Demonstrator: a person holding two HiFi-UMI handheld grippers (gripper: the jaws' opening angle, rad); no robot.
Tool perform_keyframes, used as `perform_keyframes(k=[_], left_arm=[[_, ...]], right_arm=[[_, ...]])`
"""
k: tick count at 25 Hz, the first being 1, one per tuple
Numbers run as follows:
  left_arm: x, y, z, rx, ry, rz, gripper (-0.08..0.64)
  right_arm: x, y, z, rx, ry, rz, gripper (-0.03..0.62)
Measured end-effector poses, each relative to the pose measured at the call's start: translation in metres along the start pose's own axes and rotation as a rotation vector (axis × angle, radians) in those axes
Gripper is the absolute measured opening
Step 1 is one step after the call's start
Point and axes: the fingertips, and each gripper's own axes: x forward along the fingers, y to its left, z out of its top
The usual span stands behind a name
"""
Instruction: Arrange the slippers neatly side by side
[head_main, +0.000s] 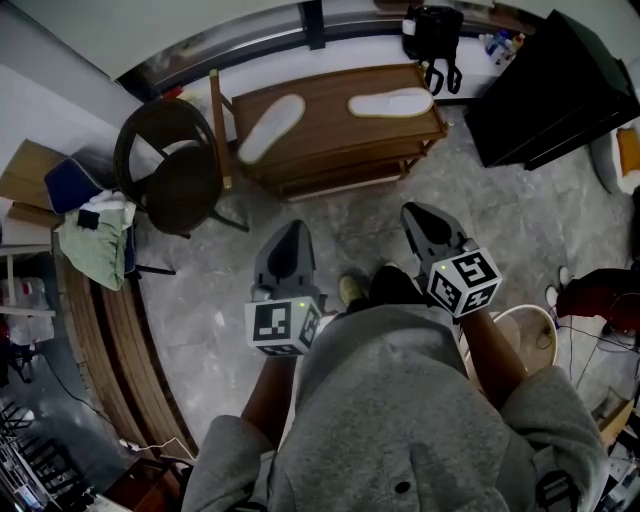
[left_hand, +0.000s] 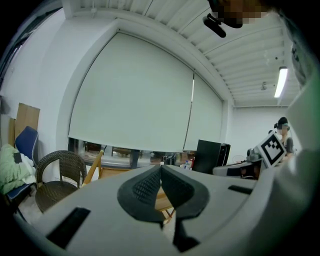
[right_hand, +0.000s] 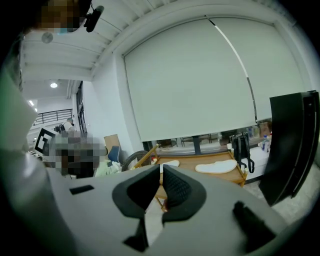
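Slippers: left slipper (head_main: 270, 127) lies diagonally on the wooden table (head_main: 330, 130), toward the end nearest the wicker chair (head_main: 170, 170). Right slipper (head_main: 391, 102) lies crosswise by the far edge, well apart from it. Left tool (head_main: 291, 228) and right tool (head_main: 414, 211) hang over the floor, short of the table. Jaws of each are together, gripping nothing.

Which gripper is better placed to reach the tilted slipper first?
Probably left: the left gripper sits almost in line with the tilted slipper; the right gripper lines up with the other slipper. Both shut, empty.
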Motion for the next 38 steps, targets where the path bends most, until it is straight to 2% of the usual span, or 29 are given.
perform_keyframes(k=[8,20,27,38], left_arm=[[0.004,0.007,0.000,0.017,-0.006,-0.017,0.015],[0.042,0.012,0.005,0.033,0.017,-0.018,0.015],[0.079,0.014,0.004,0.039,0.058,-0.029,0.015],[0.169,0.022,0.010,0.050,0.118,-0.041,0.015]], right_arm=[[0.006,0.001,0.008,-0.040,-0.010,-0.002,0.032],[0.034,-0.044,0.020,-0.027,-0.014,-0.030,0.032],[0.064,-0.064,0.022,-0.013,0.010,-0.029,0.032],[0.120,-0.126,0.036,0.053,0.055,-0.035,0.032]])
